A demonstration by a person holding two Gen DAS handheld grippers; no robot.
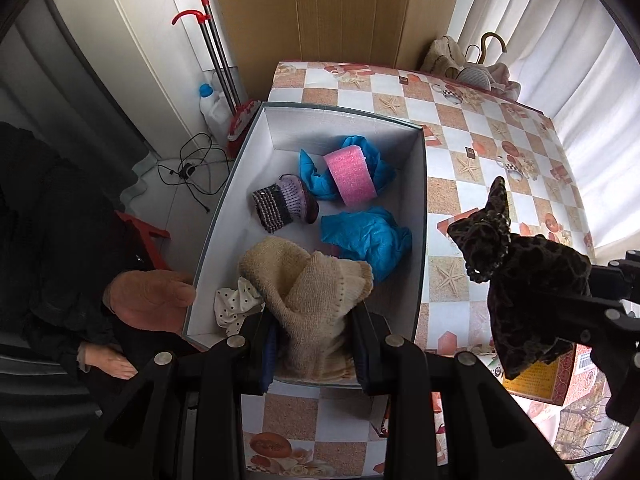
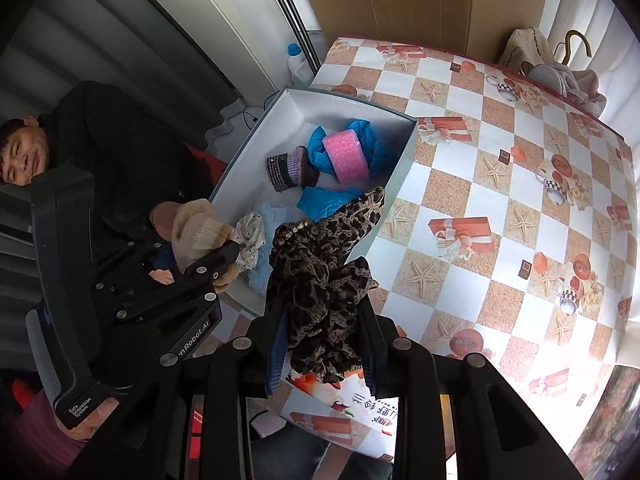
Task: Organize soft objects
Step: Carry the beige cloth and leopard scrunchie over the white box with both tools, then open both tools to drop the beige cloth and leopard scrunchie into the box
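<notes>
The left gripper (image 1: 314, 344) is clamped on a beige knit (image 1: 308, 280), its two fingers pressed into the bunched wool at the near end of the box (image 1: 420, 216). The knit spills forward over the box's near wall, and a white dotted cloth (image 1: 236, 304) lies just beside it on the left, inside the box. The right gripper (image 2: 326, 344) is closed on a leopard scarf (image 2: 320, 280), which stands up in a loose bundle between the fingers, above the table (image 2: 500, 184) and just beside the box's right wall.

The left wrist view shows the box floor plainly: a striped knit bootie (image 1: 282, 206), a pink sponge (image 1: 350, 178) resting on blue tissue (image 1: 376, 168), and a second blue wad (image 1: 368, 236) near the middle. It also shows the scarf from the side, held out over the table, well apart from the knit. The right wrist view alone shows the left gripper's body from outside, with the knit in its grip at the box's near left corner, and a pale blue fluffy piece (image 2: 264, 248) under the dotted cloth. It also shows a printed carton (image 2: 344, 408) below the scarf, at the table's near edge. A mop (image 1: 216, 44) leans by the wall beyond the box.
</notes>
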